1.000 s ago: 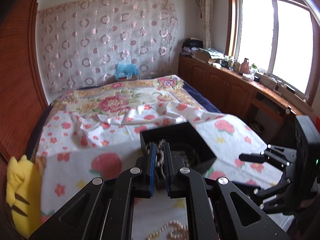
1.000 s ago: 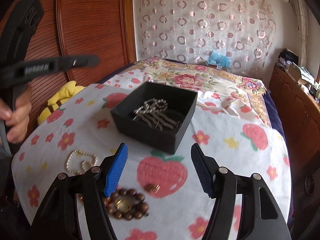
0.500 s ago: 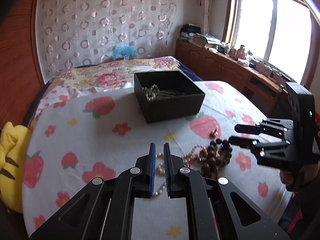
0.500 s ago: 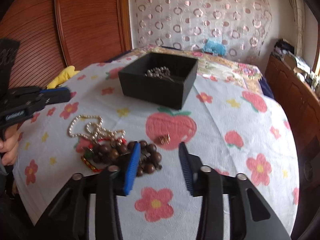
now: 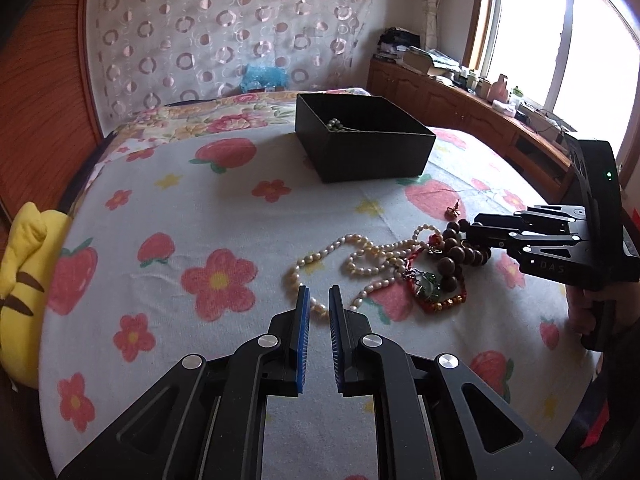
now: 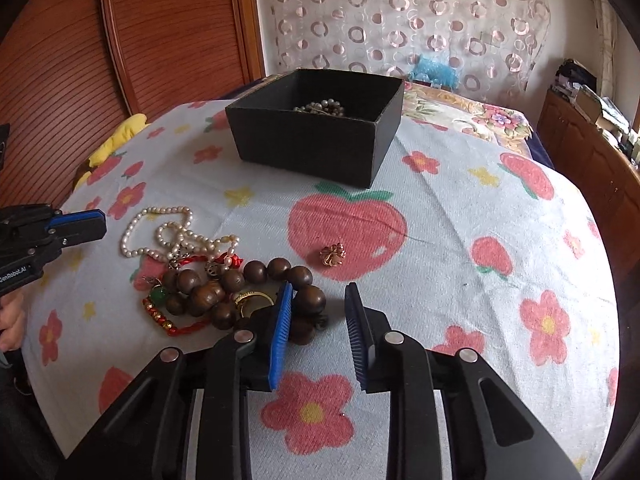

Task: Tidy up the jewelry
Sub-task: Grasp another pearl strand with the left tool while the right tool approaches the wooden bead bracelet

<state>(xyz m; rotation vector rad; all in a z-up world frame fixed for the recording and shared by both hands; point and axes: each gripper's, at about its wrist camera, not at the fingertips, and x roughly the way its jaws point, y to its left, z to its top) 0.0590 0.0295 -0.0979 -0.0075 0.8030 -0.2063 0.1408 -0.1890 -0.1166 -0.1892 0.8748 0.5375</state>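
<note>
- The left gripper [image 5: 318, 294] sits at the bottom centre of the left wrist view, its blue-padded jaws a narrow slot apart and just opening, with nothing pressed between them; a stretch of the pearl necklace [image 5: 340, 258] lies on the cloth just beyond its tips
- The right gripper [image 6: 319, 294] fills the bottom of the right wrist view with a moderate gap that is closing; its left pad lies against the brown beads of the wooden bracelet [image 6: 224, 288], but the beads between the jaws are not yet pinched from both sides
- The jewelry lies in one tangled heap on the flowered cloth [image 6: 460, 240]: the pearl necklace at the left of the right wrist view, the wooden bracelet in the middle, and a red cord bracelet [image 6: 176, 322] with a green bead and gold beads under and beside them
- A small gold earring [image 6: 333, 256] lies apart from the heap, on a printed red strawberry in the middle of the right wrist view
- The black box [image 6: 320, 136] stands open at the upper middle of both views, well apart from the heap, with a beaded piece [image 6: 324, 107] lying inside it
- A yellow plush toy [image 5: 24, 280] lies at the left edge of the left wrist view, beside the cloth
</note>
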